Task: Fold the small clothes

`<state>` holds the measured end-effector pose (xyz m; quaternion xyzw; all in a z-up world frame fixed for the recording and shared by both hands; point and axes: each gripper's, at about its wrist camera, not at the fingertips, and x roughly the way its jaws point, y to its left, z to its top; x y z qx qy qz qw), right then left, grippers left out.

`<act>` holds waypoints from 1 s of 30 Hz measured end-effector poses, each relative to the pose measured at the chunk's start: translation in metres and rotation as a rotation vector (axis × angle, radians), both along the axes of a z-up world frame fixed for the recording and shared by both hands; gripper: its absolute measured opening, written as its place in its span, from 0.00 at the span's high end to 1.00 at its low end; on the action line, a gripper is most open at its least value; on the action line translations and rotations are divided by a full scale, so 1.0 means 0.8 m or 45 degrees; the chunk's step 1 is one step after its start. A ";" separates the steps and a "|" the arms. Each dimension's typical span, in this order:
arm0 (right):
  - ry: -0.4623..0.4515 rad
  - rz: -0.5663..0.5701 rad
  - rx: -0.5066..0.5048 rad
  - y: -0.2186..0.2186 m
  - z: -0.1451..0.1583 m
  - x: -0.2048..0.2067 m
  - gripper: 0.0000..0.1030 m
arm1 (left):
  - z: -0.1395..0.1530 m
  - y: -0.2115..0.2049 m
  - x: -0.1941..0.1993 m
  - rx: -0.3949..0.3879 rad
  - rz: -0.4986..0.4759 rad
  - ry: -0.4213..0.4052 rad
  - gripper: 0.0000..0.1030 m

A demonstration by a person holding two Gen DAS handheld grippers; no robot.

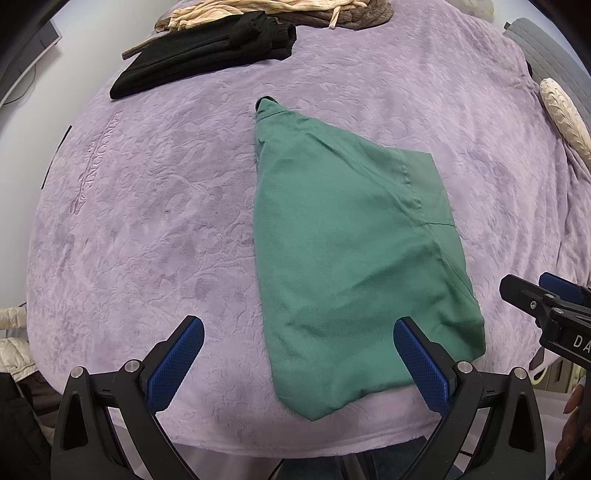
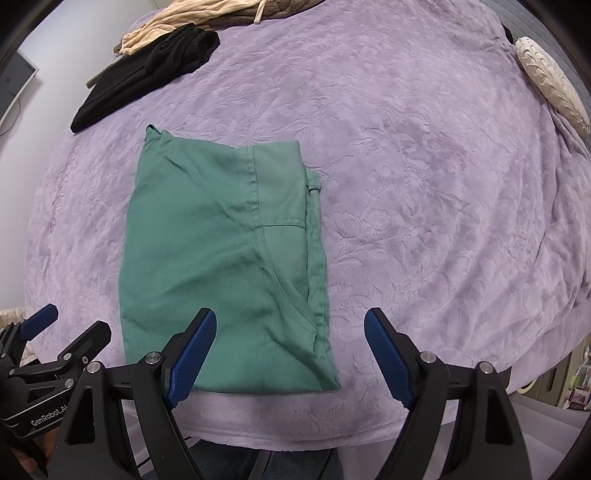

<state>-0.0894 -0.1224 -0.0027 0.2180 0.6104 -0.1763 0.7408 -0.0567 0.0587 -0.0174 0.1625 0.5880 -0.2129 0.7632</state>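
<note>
Green shirt (image 2: pixel 221 266) lies part-folded on the blanket (image 2: pixel 424 184); left gripper (image 1: pixel 299 354) and right gripper (image 2: pixel 290 350) spread, empty, at six o'clock; next likely pinch the near hem, fold toward twelve.

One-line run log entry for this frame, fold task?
stage: green garment folded flat on lilac blanket | left gripper: open, empty | right gripper: open, empty | black clothes: far edge

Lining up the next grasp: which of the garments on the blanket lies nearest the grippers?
The green garment, folded flat just ahead of both open grippers. The black garment and the beige one lie at the far edge.
</note>
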 end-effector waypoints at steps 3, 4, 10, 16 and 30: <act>-0.001 -0.002 0.001 -0.001 0.000 -0.001 0.18 | 0.000 0.000 0.000 0.001 -0.002 -0.002 0.00; -0.001 -0.002 0.002 -0.001 0.000 -0.001 0.18 | 0.000 0.000 -0.001 0.002 -0.002 -0.006 0.00; -0.003 -0.005 0.007 -0.002 0.000 -0.002 0.18 | 0.004 0.004 0.002 0.012 -0.017 -0.041 0.00; -0.004 -0.012 0.009 0.002 0.000 -0.004 0.18 | 0.002 0.004 0.002 0.025 -0.020 -0.042 0.00; 0.027 -0.032 0.012 0.004 -0.012 -0.013 0.18 | 0.003 0.007 0.002 0.004 -0.030 -0.047 0.00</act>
